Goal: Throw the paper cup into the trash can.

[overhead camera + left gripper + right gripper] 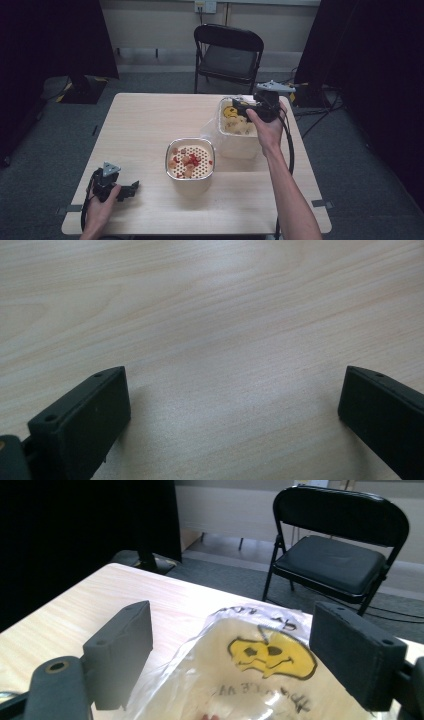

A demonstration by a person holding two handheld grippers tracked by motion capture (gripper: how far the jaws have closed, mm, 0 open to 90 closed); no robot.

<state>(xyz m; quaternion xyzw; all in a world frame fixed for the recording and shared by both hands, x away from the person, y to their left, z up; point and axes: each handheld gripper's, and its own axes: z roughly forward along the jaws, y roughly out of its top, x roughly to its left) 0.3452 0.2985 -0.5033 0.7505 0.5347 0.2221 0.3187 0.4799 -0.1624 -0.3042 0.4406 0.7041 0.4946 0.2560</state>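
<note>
Plastic bag (pixel 260 670) — yellow smiley (pixel 271 658), writing unreadable.

Bare table (pixel 140 130) left of bowl (pixel 190 161), bag (pixel 235 127).

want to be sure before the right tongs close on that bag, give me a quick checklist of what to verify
1. Right tongs open: ok, jaws stand wide apart.
2. Clear plastic bag with yellow smiley face between the jaws: ok, it lies in the gap in the right gripper view.
3. Jaws touching the bag: cannot tell.
4. Bag sitting in the white square container: ok, seen from the high view.
5. Left tongs free: ok, open, nothing but the light wooden table between the jaws.
6. Metal-rimmed square bowl with perforated insert and food pieces out of the way: ok, it stands apart, nearer the person.
</note>
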